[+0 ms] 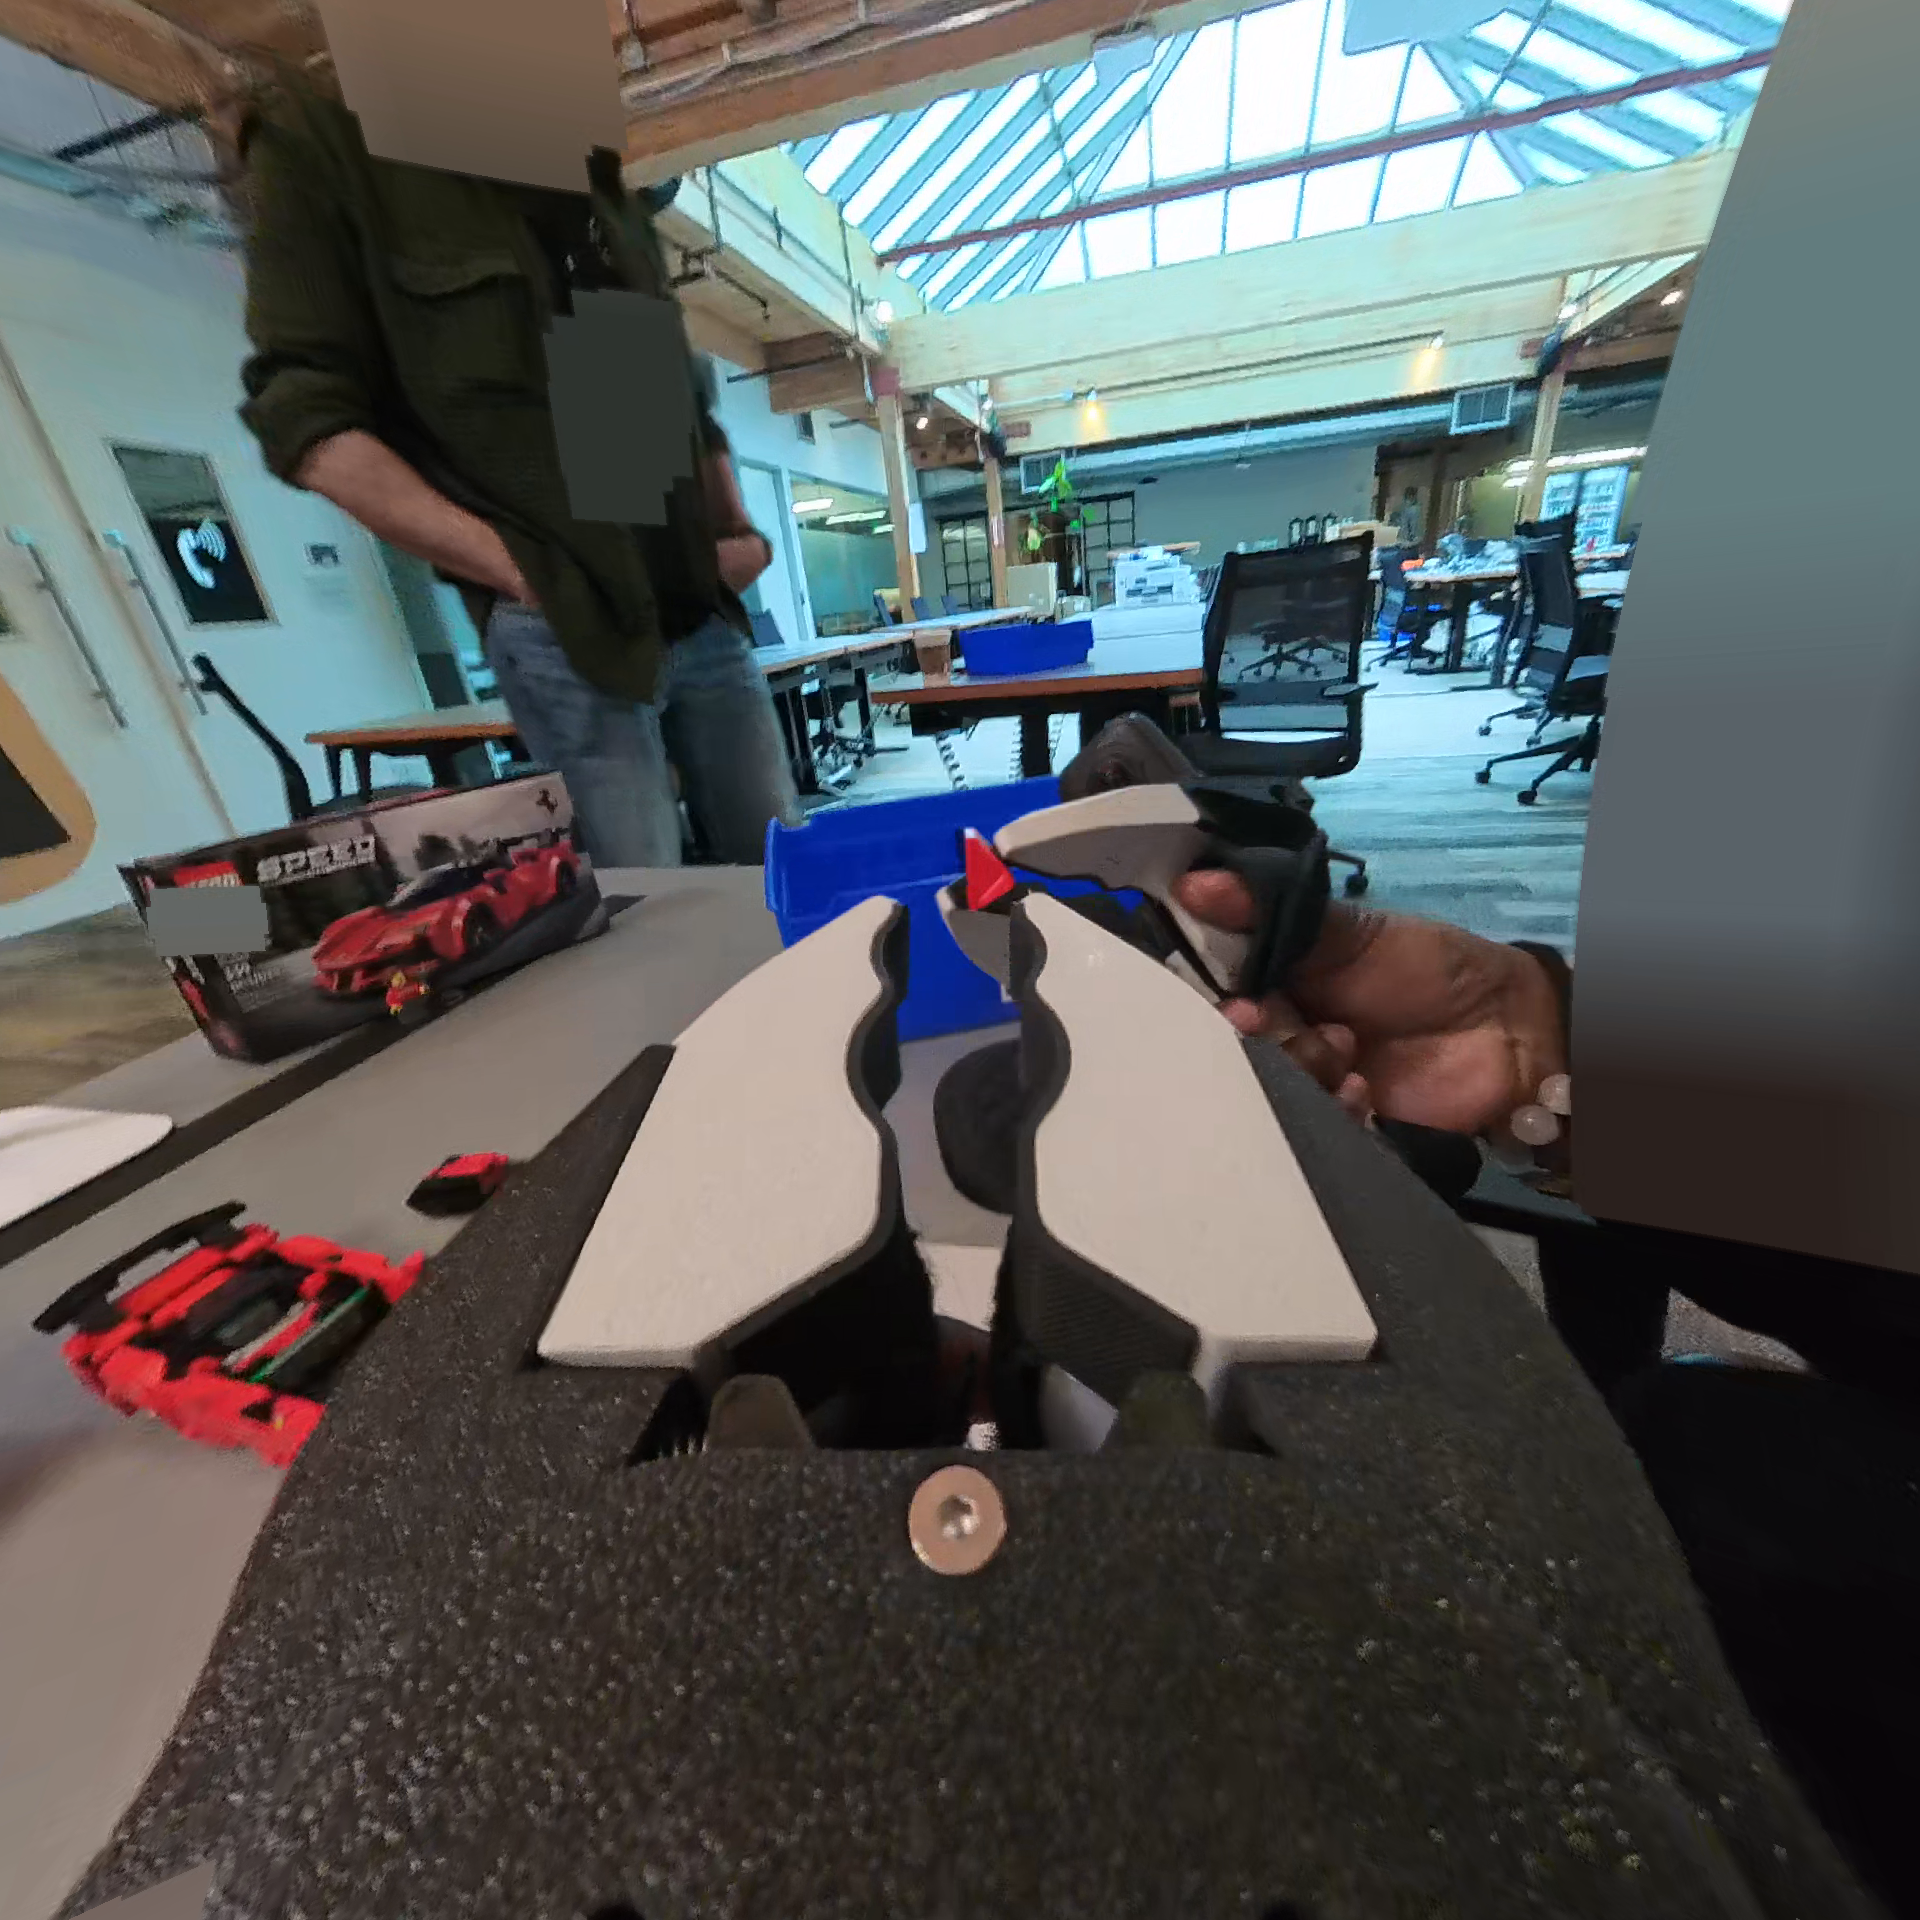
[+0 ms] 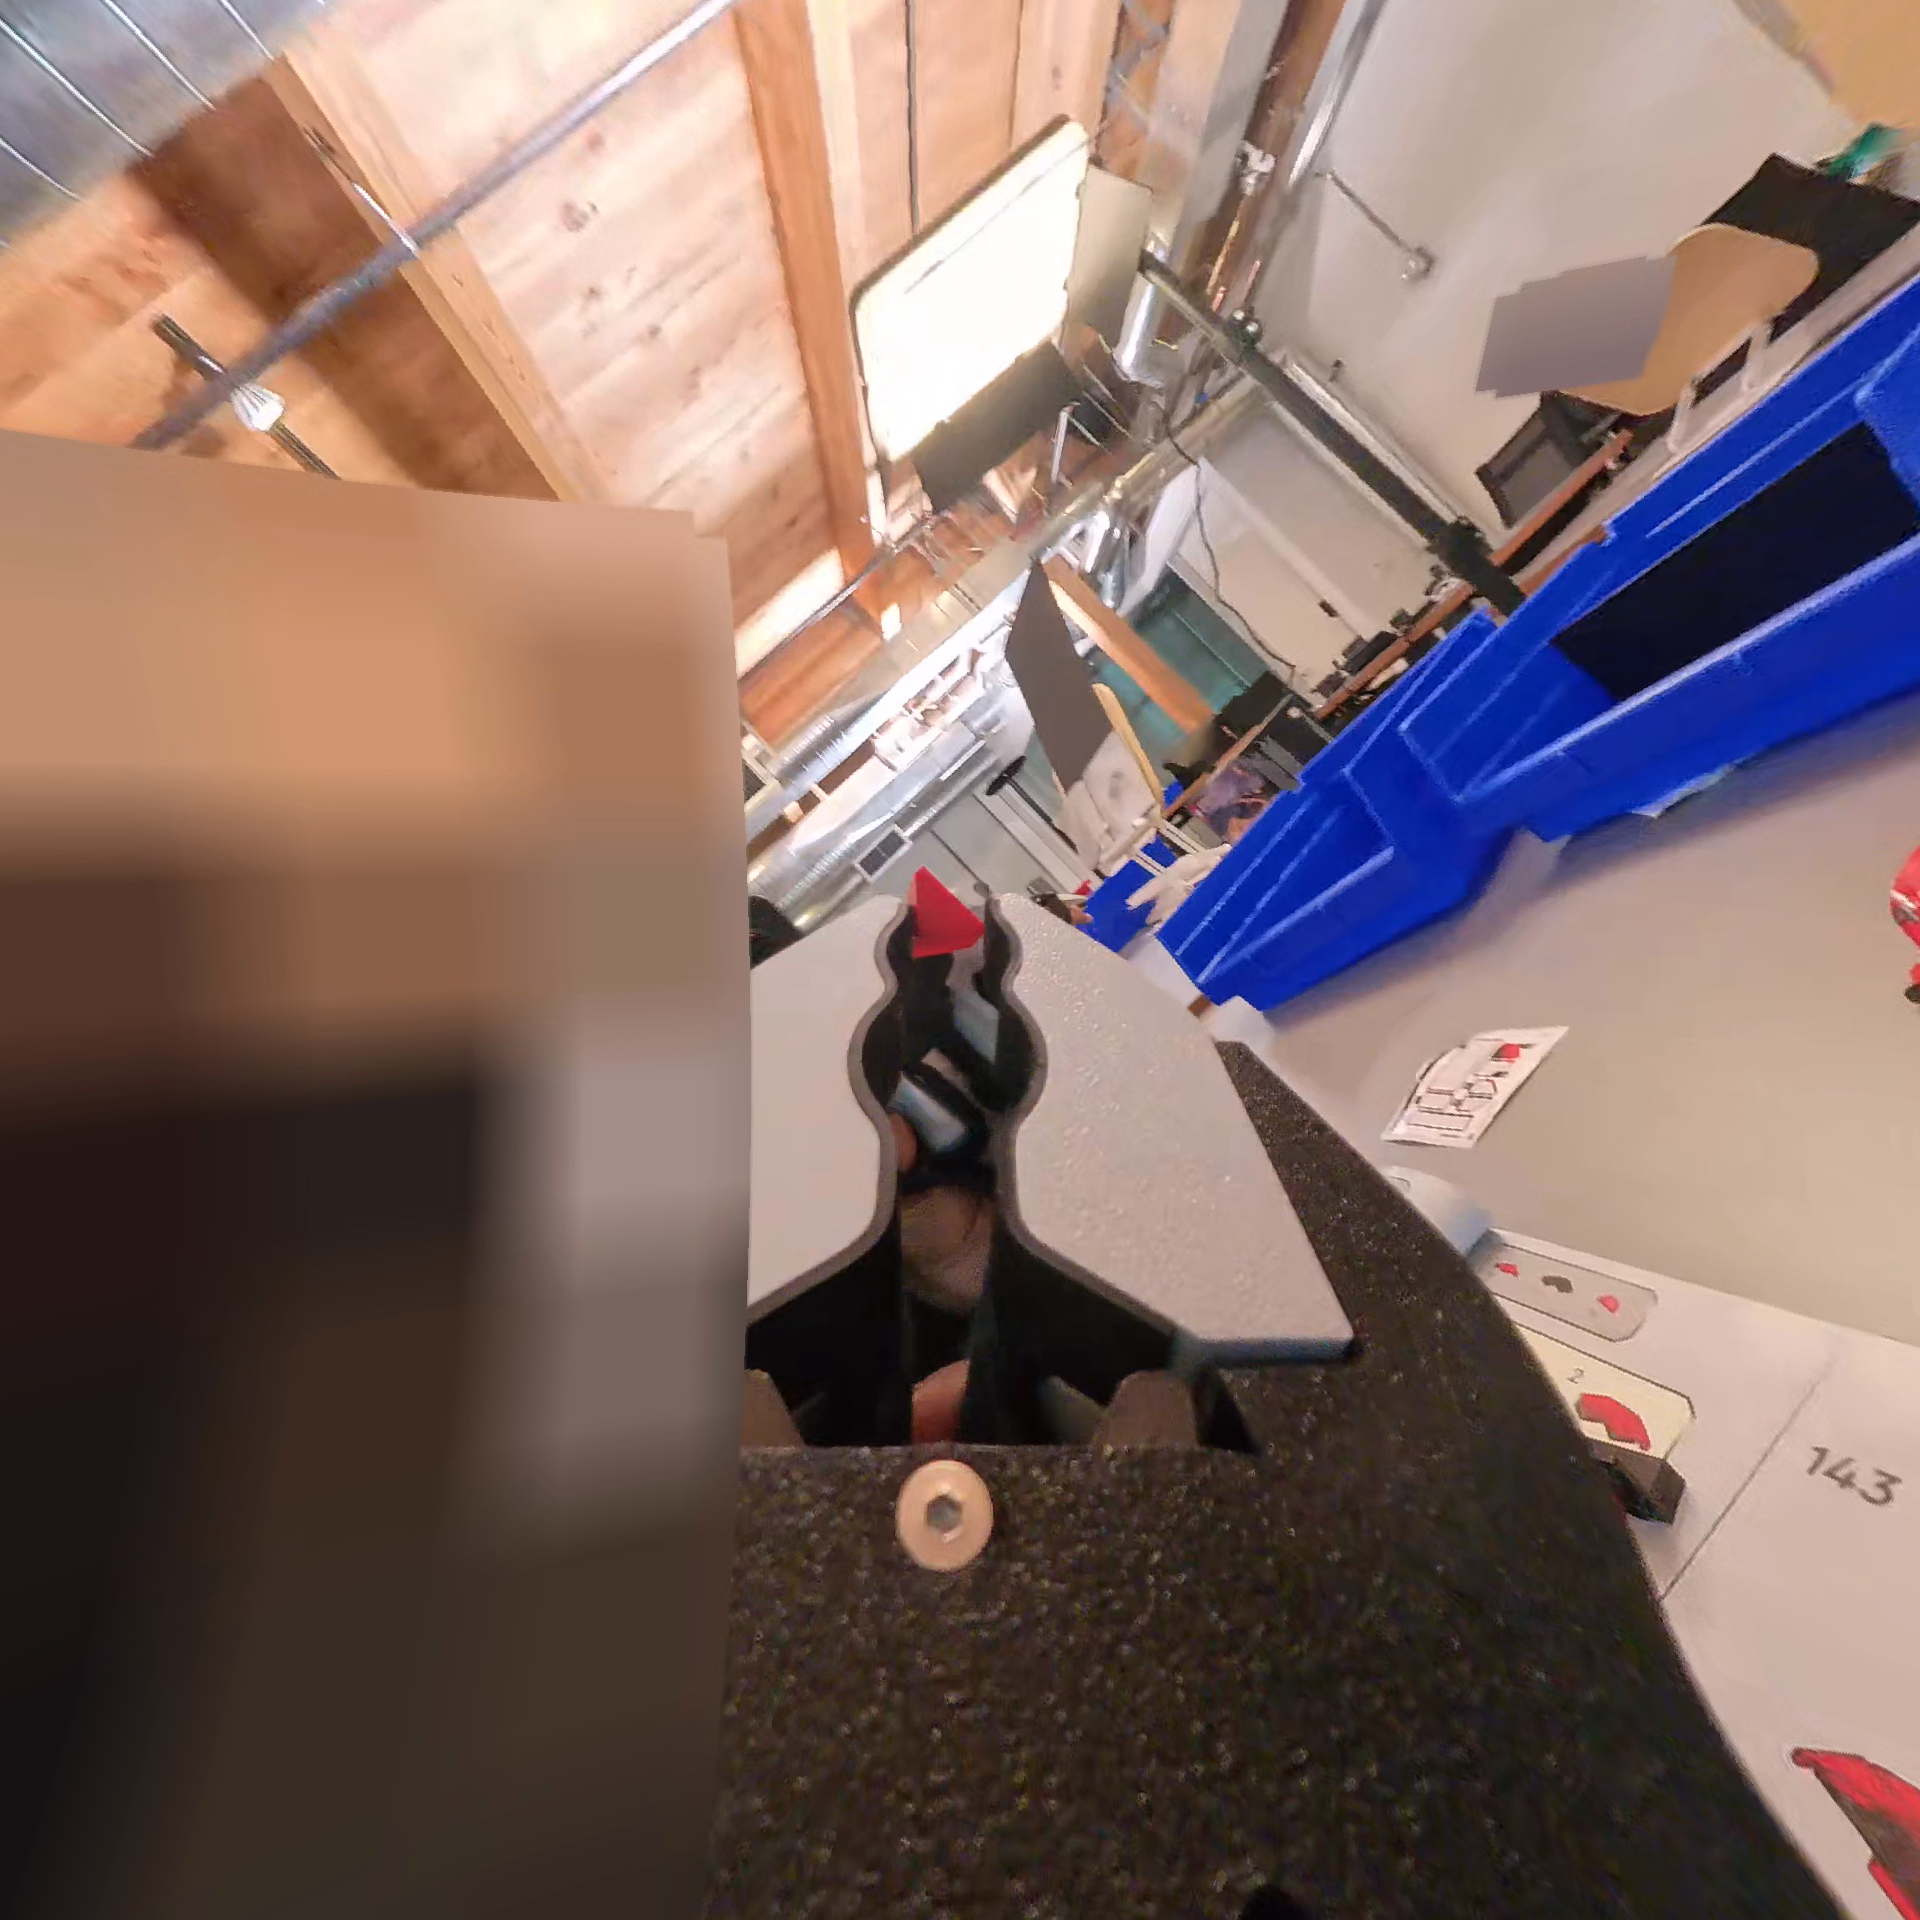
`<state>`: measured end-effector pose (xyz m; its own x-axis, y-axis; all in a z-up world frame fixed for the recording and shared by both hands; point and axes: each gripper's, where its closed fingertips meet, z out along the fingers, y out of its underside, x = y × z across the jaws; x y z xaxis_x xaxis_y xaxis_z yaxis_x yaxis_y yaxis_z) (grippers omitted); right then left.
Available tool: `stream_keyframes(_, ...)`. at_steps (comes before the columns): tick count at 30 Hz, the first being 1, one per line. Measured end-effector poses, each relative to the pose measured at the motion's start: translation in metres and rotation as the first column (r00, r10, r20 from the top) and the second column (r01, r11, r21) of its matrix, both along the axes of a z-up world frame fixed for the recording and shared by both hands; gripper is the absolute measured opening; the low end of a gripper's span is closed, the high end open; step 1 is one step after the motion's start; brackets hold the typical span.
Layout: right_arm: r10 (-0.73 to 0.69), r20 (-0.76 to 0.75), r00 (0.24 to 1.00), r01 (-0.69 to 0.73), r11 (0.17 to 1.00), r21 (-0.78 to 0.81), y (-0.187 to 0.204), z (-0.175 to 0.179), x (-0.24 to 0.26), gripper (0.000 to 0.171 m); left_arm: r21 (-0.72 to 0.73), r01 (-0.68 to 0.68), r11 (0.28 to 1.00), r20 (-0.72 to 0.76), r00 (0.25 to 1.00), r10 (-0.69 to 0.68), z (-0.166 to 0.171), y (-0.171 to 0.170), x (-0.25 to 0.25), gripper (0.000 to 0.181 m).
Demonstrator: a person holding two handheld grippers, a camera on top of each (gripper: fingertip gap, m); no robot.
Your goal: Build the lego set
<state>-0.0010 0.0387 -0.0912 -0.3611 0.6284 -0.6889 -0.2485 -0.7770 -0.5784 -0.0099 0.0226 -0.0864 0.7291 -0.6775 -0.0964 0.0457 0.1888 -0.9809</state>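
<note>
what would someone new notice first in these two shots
The small red wedge piece pinched at the tips of the right gripper, held up in the air in front of the left gripper, whose fingers are apart with nothing between them. Next, the partly built red car lying on the grey table at lower left, with the set's box behind it and a blue bin mid-table.
</note>
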Motion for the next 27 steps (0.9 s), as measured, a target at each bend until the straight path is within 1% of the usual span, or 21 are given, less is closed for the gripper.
stream_keyframes(3,-0.020,0.026,0.999,0.020,1.000,-0.005,-0.006,-0.006,-0.011,0.013,0.007,-0.066,0.998,-0.067,0.996,0.066,-0.011,0.002,0.001,0.014)
stream_keyframes(7,-0.013,0.039,0.999,0.014,1.000,-0.013,-0.011,-0.011,-0.018,0.013,0.074,-0.157,0.985,-0.206,0.964,0.169,-0.021,0.007,0.003,0.010)
stream_keyframes(10,-0.021,0.051,0.998,0.021,1.000,-0.014,-0.009,-0.014,-0.020,0.013,0.105,-0.205,0.973,-0.240,0.944,0.225,-0.024,0.010,-0.002,0.004)
stream_keyframes(12,-0.033,0.066,0.997,0.034,0.999,-0.014,-0.007,-0.018,-0.021,0.013,0.094,-0.216,0.972,-0.250,0.940,0.233,-0.027,0.012,-0.004,0.006)
stream_keyframes(14,-0.038,0.079,0.996,0.039,0.999,-0.012,-0.007,-0.022,-0.023,0.013,0.097,-0.237,0.967,-0.256,0.933,0.254,-0.029,0.013,-0.008,0.012)
stream_keyframes(16,-0.049,0.088,0.995,0.051,0.999,-0.019,-0.005,-0.026,-0.025,0.013,0.100,-0.234,0.967,-0.277,0.927,0.253,-0.032,0.013,-0.008,0.007)
stream_keyframes(20,-0.069,0.107,0.992,0.069,0.998,0.005,-0.005,-0.030,-0.028,0.013,0.078,-0.243,0.967,-0.305,0.917,0.256,-0.037,0.014,-0.011,0.005)
stream_keyframes(27,-0.082,0.229,0.970,0.045,0.986,0.162,-0.015,-0.044,-0.032,0.012,-0.112,-0.146,0.983,-0.181,0.976,0.124,-0.050,0.006,-0.016,0.004)
